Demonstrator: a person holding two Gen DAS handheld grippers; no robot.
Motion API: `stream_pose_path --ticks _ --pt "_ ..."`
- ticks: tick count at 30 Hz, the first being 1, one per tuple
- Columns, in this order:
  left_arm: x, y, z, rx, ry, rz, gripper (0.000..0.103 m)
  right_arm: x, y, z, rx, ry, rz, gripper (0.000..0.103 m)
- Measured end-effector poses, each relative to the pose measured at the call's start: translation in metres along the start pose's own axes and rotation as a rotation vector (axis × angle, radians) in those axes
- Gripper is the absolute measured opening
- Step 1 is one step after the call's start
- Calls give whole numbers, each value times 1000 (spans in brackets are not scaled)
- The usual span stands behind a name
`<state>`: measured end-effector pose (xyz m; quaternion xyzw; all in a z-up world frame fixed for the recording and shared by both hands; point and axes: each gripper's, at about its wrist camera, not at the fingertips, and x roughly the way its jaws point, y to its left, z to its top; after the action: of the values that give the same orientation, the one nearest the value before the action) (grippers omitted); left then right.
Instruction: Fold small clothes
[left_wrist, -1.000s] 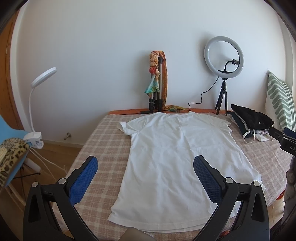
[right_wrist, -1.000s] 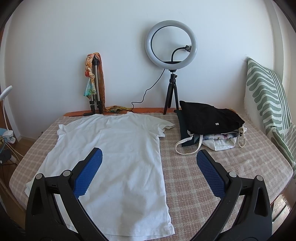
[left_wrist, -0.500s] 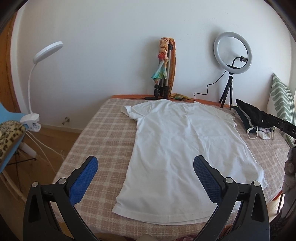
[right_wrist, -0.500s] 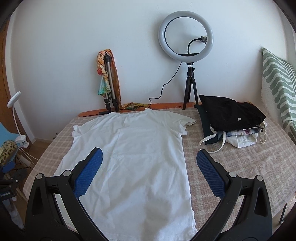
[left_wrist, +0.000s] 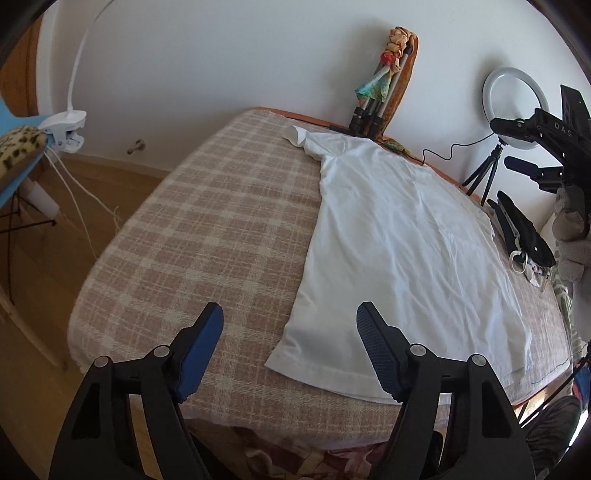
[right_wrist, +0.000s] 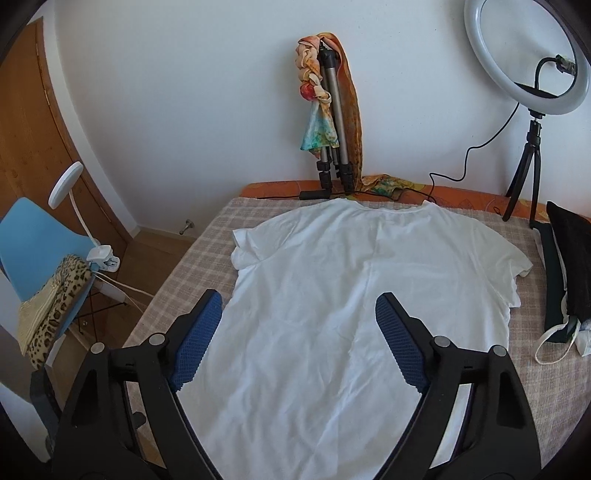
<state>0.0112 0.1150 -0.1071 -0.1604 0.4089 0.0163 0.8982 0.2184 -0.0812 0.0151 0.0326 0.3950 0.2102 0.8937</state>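
A white T-shirt (left_wrist: 399, 243) lies flat on the checked bed cover (left_wrist: 207, 229), collar toward the wall; it also shows in the right wrist view (right_wrist: 351, 295). My left gripper (left_wrist: 290, 347) is open and empty, hovering above the shirt's near left hem corner. My right gripper (right_wrist: 299, 336) is open and empty, above the middle of the shirt. The right gripper also shows at the right edge of the left wrist view (left_wrist: 546, 147).
A pile of dark clothes and a bag (right_wrist: 569, 266) lies at the shirt's right. A ring light on a tripod (right_wrist: 528, 70) and a folded tripod with scarves (right_wrist: 328, 110) stand by the wall. A blue chair with a clip lamp (right_wrist: 40, 251) stands left of the bed.
Both grippers have moved left and forward over the bed and tilted down. The left one now looks at the shirt's left hem corner; the right one is over the shirt's middle. Both stay open.
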Motion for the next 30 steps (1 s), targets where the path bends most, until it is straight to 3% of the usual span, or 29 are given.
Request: stream_pose_path --ticks 3,6,12,18,24,25,30 --pt "11 -1 -7 -15 56 -32 64 37 12 23 12 62 53 81" --pt "17 -7 -12 7 74 -35 64 75 25 45 13 103 57 75" --pt "28 -6 -11 15 97 -46 49 161 55 74 5 185 57 69" --pt "33 4 -9 -16 97 -98 38 236 86 78 -33 270 44 69" --pt "36 11 -6 -47 104 -150 17 291 101 71 -70 323 -9 67" --pt "36 11 -5 -49 107 -163 11 298 102 70 -70 331 -11 65" --pt "37 13 -5 -71 112 -197 8 326 113 63 -159 365 -85 51"
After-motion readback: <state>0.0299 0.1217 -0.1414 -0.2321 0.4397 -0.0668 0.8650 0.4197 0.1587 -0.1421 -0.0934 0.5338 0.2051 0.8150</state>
